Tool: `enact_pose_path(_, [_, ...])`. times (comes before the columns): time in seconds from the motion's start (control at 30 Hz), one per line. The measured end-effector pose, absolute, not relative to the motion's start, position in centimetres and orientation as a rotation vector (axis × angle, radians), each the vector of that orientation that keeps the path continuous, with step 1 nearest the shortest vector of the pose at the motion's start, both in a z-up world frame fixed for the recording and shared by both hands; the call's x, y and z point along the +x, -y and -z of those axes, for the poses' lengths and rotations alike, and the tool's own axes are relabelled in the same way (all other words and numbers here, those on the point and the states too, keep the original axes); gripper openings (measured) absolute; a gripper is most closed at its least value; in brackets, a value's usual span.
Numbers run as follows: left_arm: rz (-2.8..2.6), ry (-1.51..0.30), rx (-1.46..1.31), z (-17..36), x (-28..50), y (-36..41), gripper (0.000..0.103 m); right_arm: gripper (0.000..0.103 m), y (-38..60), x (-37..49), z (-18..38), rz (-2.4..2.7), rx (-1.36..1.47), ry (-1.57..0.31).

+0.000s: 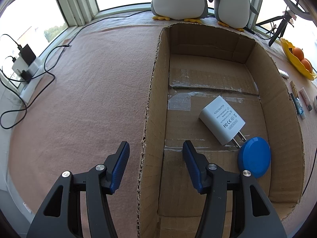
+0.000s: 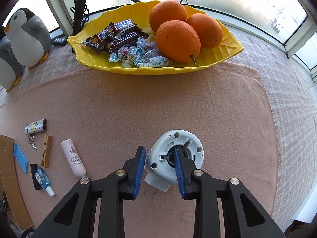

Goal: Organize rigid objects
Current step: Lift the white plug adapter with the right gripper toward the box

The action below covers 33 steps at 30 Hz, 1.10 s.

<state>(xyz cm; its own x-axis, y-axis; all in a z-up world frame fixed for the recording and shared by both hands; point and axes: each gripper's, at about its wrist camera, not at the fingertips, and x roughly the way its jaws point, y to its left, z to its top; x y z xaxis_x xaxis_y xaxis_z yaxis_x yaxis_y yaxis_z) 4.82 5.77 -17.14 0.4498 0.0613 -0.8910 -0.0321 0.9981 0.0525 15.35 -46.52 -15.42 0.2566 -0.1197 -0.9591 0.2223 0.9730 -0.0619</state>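
- Your right gripper (image 2: 159, 147) is the hand on the job. It points steeply down onto the white round plug-in device (image 2: 174, 136), which sits on the pink cloth (image 2: 158, 103) directly beneath it.
- The jaws are narrow and straddle the device's left rim, one finger outside it and the other down in the central recess. I cannot tell whether the pads press on it yet.
- The device is roughly round. Its plug base and prongs point back toward you, so there is little long axis to line up on.
- The cardboard box (image 1: 156, 91) lies off to the left of that hand, beyond the row of small items, so I judge the carry goes leftward.
- Your left gripper (image 1: 155, 142) hangs above the box's left wall with jaws apart and nothing in them.
- Inside the box there is one white AC/DC adapter (image 1: 221, 119) and one blue disc (image 1: 254, 158), the adapter's prongs just beside the disc.
- Five small items are on the cloth:
  - one patterned cylinder on a key ring (image 2: 36, 126)
  - one wooden clothespin (image 2: 46, 150)
  - one pink tube (image 2: 73, 158)
  - one blue tag (image 2: 20, 157)
  - one small blue-and-clear bottle (image 2: 42, 178)
- Well apart from these, the yellow leaf dish (image 2: 227, 51) holds three oranges (image 2: 178, 41).
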Motion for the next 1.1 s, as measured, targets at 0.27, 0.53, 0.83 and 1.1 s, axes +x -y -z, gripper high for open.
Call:
enact_pose_path(0.27, [-0.058, -1.102, 0.029, 17.1, 4.8, -5.8, 0.056, 0.029, 44.9, 16.4, 16.2, 0.228, -0.046, -1.348])
enact_pose_path(0.53, [-0.060, -1.103, 0.025, 17.0, 4.8, -5.8, 0.056, 0.022, 44.2, 15.4, 15.5, 0.219, -0.013, -1.304])
enact_pose_path(0.83, [-0.060, -1.103, 0.028, 17.0, 4.8, -5.7, 0.056, 0.018, 44.6, 13.2, 14.2, 0.221, 0.067, -1.227])
enact_pose_path(1.1, [-0.060, -1.103, 0.028, 17.0, 4.8, -5.7, 0.056, 0.018, 43.1, 11.8, 11.2, 0.174, 0.081, -1.132])
